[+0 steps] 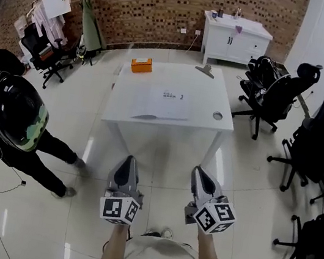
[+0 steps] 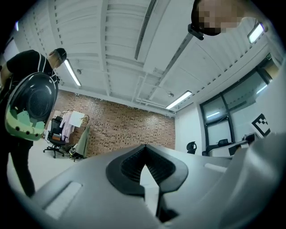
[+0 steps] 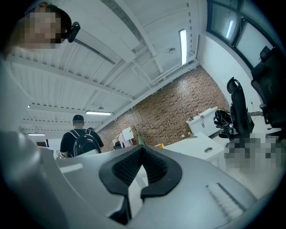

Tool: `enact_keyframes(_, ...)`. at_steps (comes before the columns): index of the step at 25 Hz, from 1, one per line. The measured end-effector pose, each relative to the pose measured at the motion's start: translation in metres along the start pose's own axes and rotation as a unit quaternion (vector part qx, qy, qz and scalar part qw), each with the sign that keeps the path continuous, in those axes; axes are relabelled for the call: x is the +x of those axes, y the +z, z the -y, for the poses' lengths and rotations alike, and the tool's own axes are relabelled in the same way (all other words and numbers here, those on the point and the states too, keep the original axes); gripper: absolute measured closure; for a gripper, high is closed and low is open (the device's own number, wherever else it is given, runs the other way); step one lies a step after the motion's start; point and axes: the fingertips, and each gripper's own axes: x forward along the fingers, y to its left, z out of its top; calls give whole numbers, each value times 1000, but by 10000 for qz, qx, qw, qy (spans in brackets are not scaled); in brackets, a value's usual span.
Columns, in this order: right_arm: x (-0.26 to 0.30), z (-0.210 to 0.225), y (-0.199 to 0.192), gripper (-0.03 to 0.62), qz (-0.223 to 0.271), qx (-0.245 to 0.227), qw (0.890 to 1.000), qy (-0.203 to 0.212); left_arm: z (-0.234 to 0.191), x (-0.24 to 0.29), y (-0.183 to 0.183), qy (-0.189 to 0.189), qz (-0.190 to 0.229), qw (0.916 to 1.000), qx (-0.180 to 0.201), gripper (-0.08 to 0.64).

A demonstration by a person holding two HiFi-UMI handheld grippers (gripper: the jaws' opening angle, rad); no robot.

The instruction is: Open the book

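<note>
- Claws first: how do they stand?
- Left claw point(image 1: 127, 162) and right claw point(image 1: 199, 173) are both pinched shut on nothing. They're held about level over the floor, well short of the desk point(image 1: 208, 97).
- And the book?
- The white book point(image 1: 161, 103) lies flat mid-desk, out of reach, I'd judge. Step closer, part one claw and catch the cover's free edge while the other pins the spine side.
- Anything unclear?
- Which edge is the spine, since it's white on white, and whether the book is fully closed. An orange box point(image 1: 141, 65) sits farther back.
</note>
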Motion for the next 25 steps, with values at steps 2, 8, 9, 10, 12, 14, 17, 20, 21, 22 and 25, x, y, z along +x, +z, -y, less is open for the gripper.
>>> enact_keyframes(2, -7, -11, -1, 588, -17, -84, 10000, 51, 6, -5, 7, -116, 47, 9999, 10, 540)
enact_keyframes(8, -18, -30, -8, 589, -117, -282, 9995, -94, 15, -19, 28, -242, 233, 9994, 70, 540)
enact_keyframes(9, -21, -31, -12, 589, -177, -377, 9990, -175, 14, -22, 25, -227, 208, 9995, 58, 540)
enact_keyframes(10, -23, -32, -15, 589, -230, -449, 9984, -242, 13, -26, 22, -203, 175, 9996, 34, 540)
enact_keyframes(12, -25, -36, -20, 590, -304, -498, 9979, -289, 9, -32, 20, -164, 146, 9998, -35, 540)
enact_keyframes(14, -24, -42, -20, 589, -314, -522, 9977, -296, 3, -35, 22, -148, 153, 9998, -66, 540)
enact_keyframes(17, -25, -48, -20, 589, -282, -511, 9979, -290, 0, -38, 22, -145, 135, 9997, -116, 540)
enact_keyframes(20, -28, -48, -20, 589, -224, -453, 9982, -310, 6, -37, 15, -218, -54, 9997, -42, 540)
enact_keyframes(21, -29, -48, -21, 589, -210, -433, 9983, -321, 9, -37, 12, -263, -135, 9995, 61, 540)
enact_keyframes(22, -29, -49, -22, 589, -205, -427, 9983, -330, 11, -38, 9, -306, -196, 9992, 164, 540)
enact_keyframes(25, -29, -53, -26, 589, -197, -466, 9982, -335, 14, -40, 6, -392, -248, 9987, 223, 540)
